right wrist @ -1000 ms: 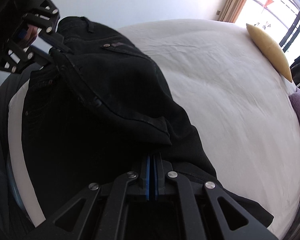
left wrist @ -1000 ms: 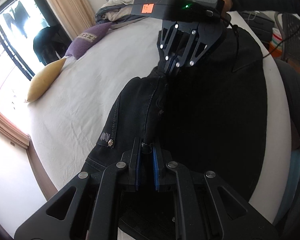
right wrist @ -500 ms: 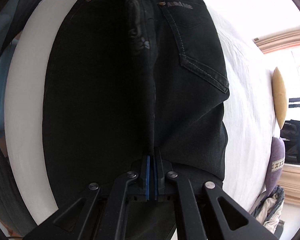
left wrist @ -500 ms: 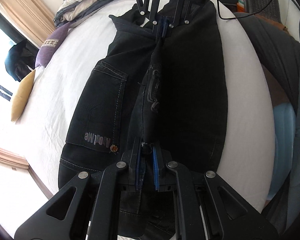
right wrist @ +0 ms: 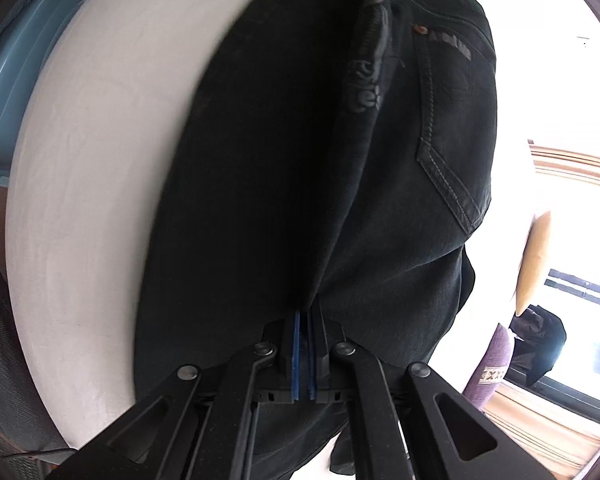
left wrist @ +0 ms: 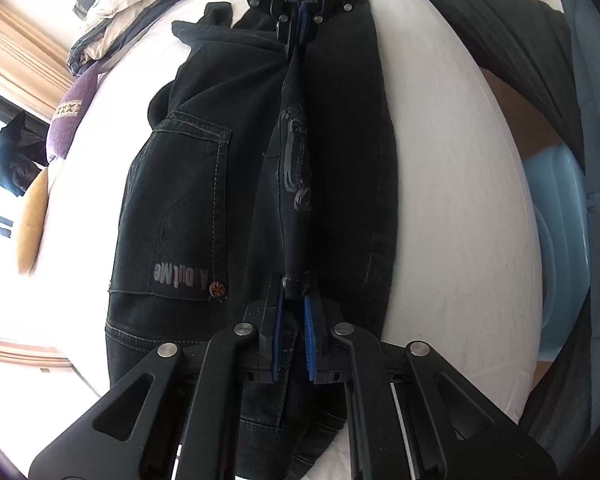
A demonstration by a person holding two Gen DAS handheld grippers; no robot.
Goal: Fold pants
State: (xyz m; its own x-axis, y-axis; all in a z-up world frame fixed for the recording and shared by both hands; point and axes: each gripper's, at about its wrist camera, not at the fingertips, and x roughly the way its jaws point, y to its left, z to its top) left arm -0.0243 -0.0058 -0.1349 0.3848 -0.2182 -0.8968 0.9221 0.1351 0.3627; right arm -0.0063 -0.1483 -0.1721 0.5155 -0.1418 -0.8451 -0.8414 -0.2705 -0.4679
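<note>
Black jeans [left wrist: 228, 184] hang stretched between my two grippers above a white bed [left wrist: 452, 184]. My left gripper [left wrist: 294, 300] is shut on one end of a raised fold of the jeans. My right gripper [right wrist: 305, 320] is shut on the other end; it also shows at the top of the left wrist view [left wrist: 302, 12]. The jeans [right wrist: 260, 168] drape down on both sides of the fold. A back pocket [left wrist: 188, 216] with a logo faces up on the left side.
The bed's edge [right wrist: 60, 200] runs beside the jeans. A purple pillow [left wrist: 70, 116], a yellow pillow [left wrist: 30, 224] and a folded grey quilt [left wrist: 140, 12] lie on the far side. A blue bin [left wrist: 560, 248] and a dark chair [left wrist: 540, 60] stand off the bed.
Both grippers rose and pulled the fold of the jeans taut. The jeans moved from lying bunched on the bed to hanging straight between the grippers, nearer the bed's edge.
</note>
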